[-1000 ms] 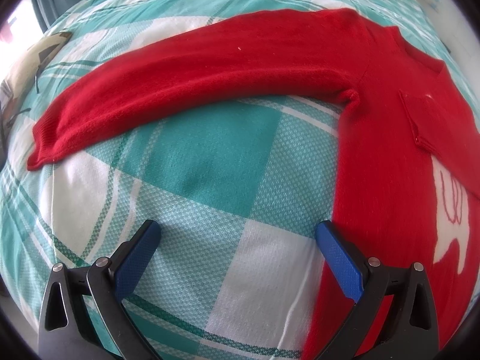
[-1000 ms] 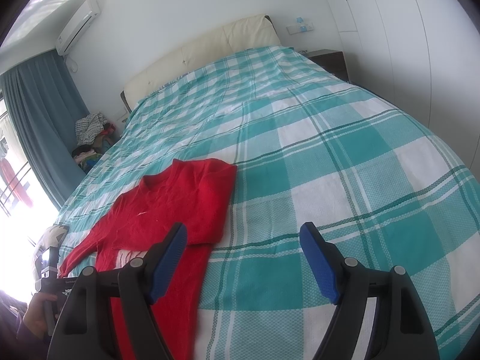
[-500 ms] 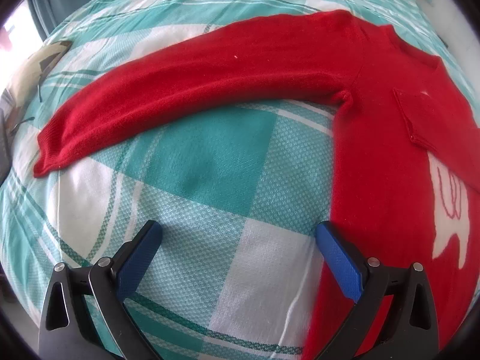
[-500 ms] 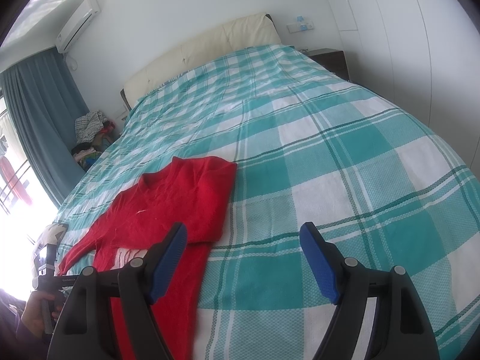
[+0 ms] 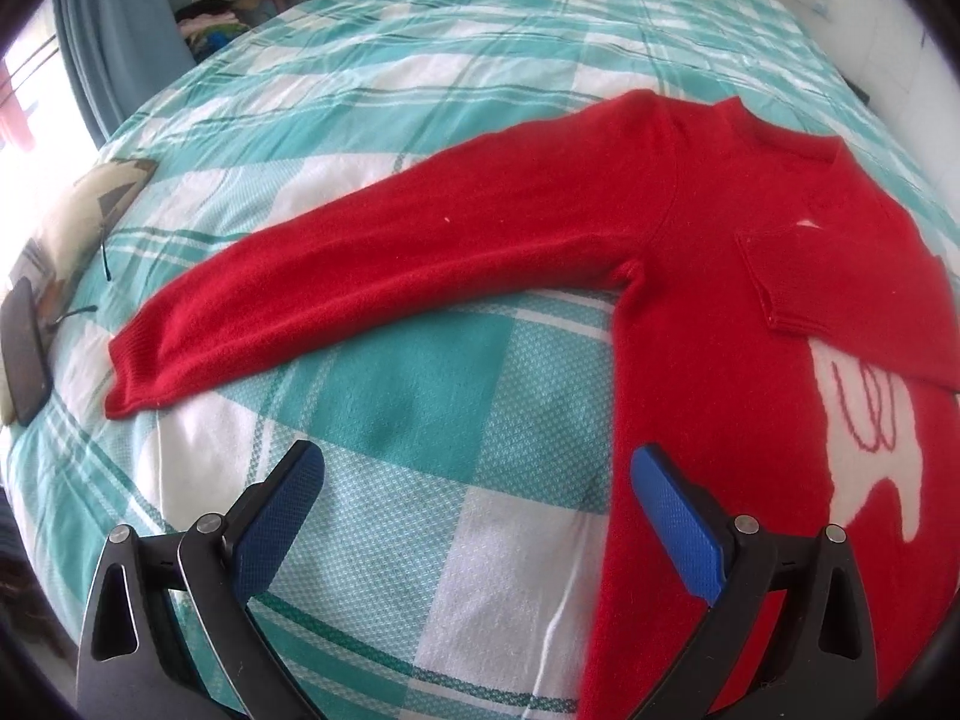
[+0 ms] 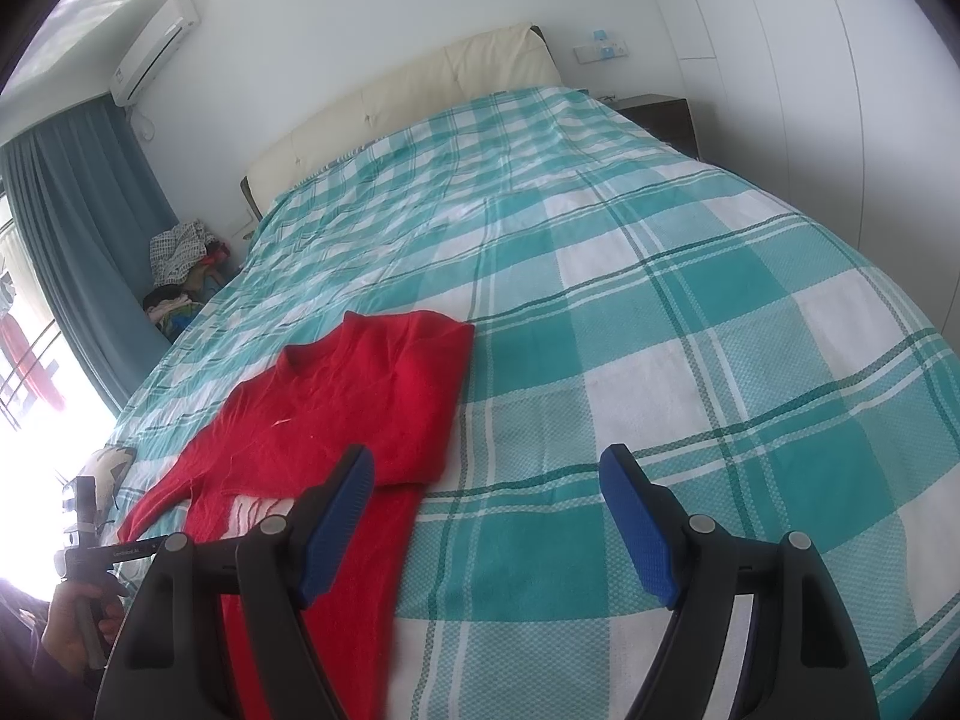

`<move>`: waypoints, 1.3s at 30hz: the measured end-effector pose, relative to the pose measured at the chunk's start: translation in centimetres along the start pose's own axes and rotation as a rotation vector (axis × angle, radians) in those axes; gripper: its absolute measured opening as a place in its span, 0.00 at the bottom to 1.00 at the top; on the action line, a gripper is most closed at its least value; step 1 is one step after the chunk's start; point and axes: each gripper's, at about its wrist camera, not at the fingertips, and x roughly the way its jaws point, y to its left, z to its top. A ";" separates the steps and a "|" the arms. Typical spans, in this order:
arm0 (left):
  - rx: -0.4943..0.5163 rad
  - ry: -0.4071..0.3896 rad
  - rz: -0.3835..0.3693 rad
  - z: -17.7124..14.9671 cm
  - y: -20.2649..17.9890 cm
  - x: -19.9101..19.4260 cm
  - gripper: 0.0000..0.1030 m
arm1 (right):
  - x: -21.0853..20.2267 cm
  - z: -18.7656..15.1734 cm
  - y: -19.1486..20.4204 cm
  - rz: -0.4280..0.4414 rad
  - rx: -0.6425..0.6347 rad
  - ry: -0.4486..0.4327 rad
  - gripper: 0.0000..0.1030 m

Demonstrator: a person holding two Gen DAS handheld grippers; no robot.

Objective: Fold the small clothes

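Note:
A small red sweater (image 5: 690,276) with a white motif lies flat on the teal and white checked bedspread (image 5: 390,396). Its left sleeve (image 5: 372,264) stretches out to the left; its right sleeve is folded in across the chest (image 5: 840,276). My left gripper (image 5: 477,474) is open and empty, hovering over the bedspread below the outstretched sleeve, its right finger beside the sweater's side edge. In the right wrist view the sweater (image 6: 336,420) lies at the left, and my right gripper (image 6: 486,474) is open and empty above the bedspread (image 6: 690,330), just right of the sweater.
A cushion and a dark phone (image 5: 27,354) lie at the bed's left edge. A pile of clothes (image 6: 180,264) sits beside the bed by the blue curtain (image 6: 72,240). A cream headboard (image 6: 408,90) and a nightstand (image 6: 660,114) stand at the far end.
The left gripper has pulled back and tilted up a little, so more of the bed and the whole sleeve show. The right gripper has barely moved. Both stay open.

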 end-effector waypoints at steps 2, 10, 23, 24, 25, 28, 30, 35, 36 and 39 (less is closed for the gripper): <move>0.006 -0.012 0.000 0.0 -0.3 -0.1 0.99 | 0.0 0.0 0.0 0.000 0.001 0.000 0.75; -0.021 -0.026 -0.016 0.1 0.8 -0.5 0.99 | 0.0 0.0 0.0 0.000 -0.001 -0.001 0.75; -0.041 -0.036 -0.021 0.2 1.1 -0.7 0.99 | 0.1 0.0 0.0 -0.001 -0.001 0.000 0.75; -0.043 -0.036 -0.021 0.2 1.2 -0.7 0.99 | 0.1 0.0 0.0 -0.001 -0.001 0.001 0.75; -0.045 -0.036 -0.021 0.2 1.2 -0.7 0.99 | 0.1 0.0 0.0 -0.001 -0.001 0.001 0.75; -0.052 -0.035 -0.020 0.2 1.4 -0.7 0.99 | 0.1 0.0 0.0 -0.001 -0.002 0.000 0.75; -0.055 -0.034 -0.021 0.3 1.4 -0.7 0.99 | 0.1 0.0 0.0 -0.001 -0.002 0.000 0.75; -0.059 -0.032 -0.019 0.3 1.5 -0.6 0.99 | 0.1 0.0 0.0 -0.001 -0.002 0.000 0.75; -0.058 -0.033 -0.019 0.3 1.5 -0.6 0.99 | 0.1 0.0 0.0 -0.002 -0.001 0.000 0.75; -0.057 -0.032 -0.018 0.3 1.5 -0.6 0.99 | 0.1 0.0 0.0 -0.001 -0.002 0.001 0.75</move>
